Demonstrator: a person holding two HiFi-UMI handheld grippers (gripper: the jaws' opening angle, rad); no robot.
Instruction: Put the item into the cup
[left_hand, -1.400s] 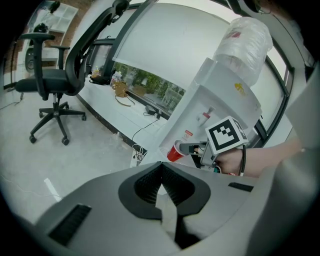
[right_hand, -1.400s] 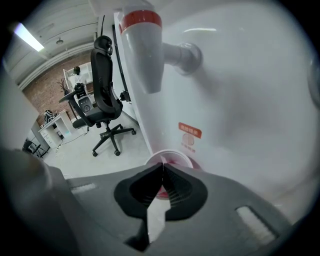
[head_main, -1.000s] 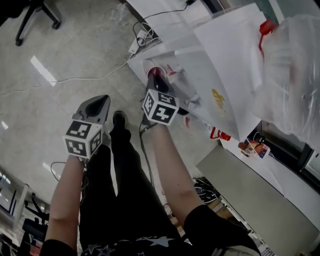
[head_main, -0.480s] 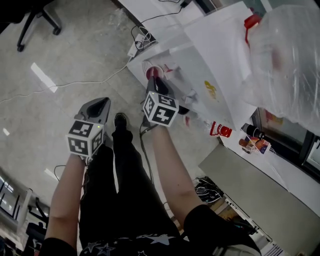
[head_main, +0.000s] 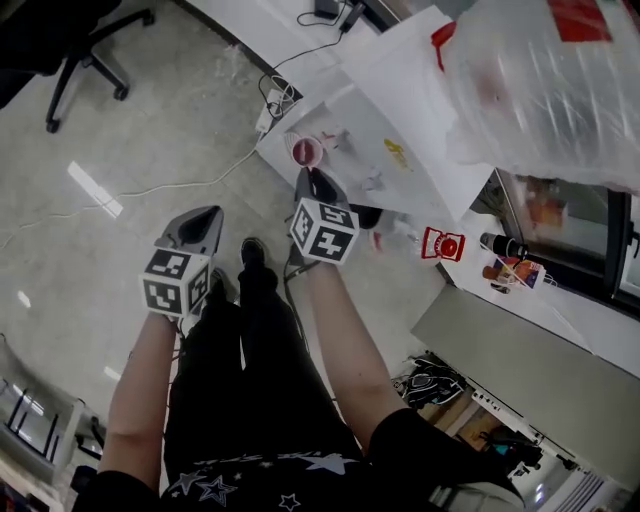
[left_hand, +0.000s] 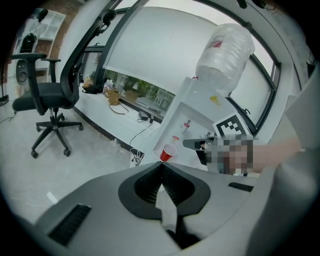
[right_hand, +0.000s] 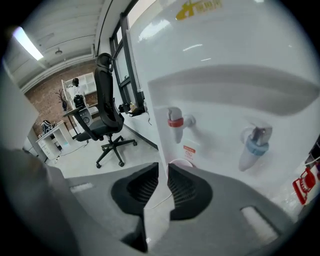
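Observation:
A red cup (head_main: 305, 152) stands on the drip tray of a white water dispenser (head_main: 400, 130); it also shows in the left gripper view (left_hand: 167, 153). My right gripper (head_main: 317, 184) points at the dispenser, just short of the cup. Its jaws (right_hand: 163, 171) stand a narrow gap apart with nothing between them, and the cup's white rim (right_hand: 181, 162) peeks over them. My left gripper (head_main: 203, 222) hangs over the floor to the left, well away from the cup, with its jaws (left_hand: 161, 167) closed tip to tip and empty. No loose item is visible.
The dispenser carries a red tap (right_hand: 175, 120), a blue tap (right_hand: 254, 145) and a big wrapped water bottle (head_main: 540, 90). A black office chair (left_hand: 50, 107) stands on the floor at the left. A cable and power strip (head_main: 272, 95) lie beside the dispenser. The person's legs (head_main: 250, 340) are below.
The head camera has tilted, so the dispenser and cup sit higher in view. Both grippers hold nearly the same pose; the right one stays just short of the cup.

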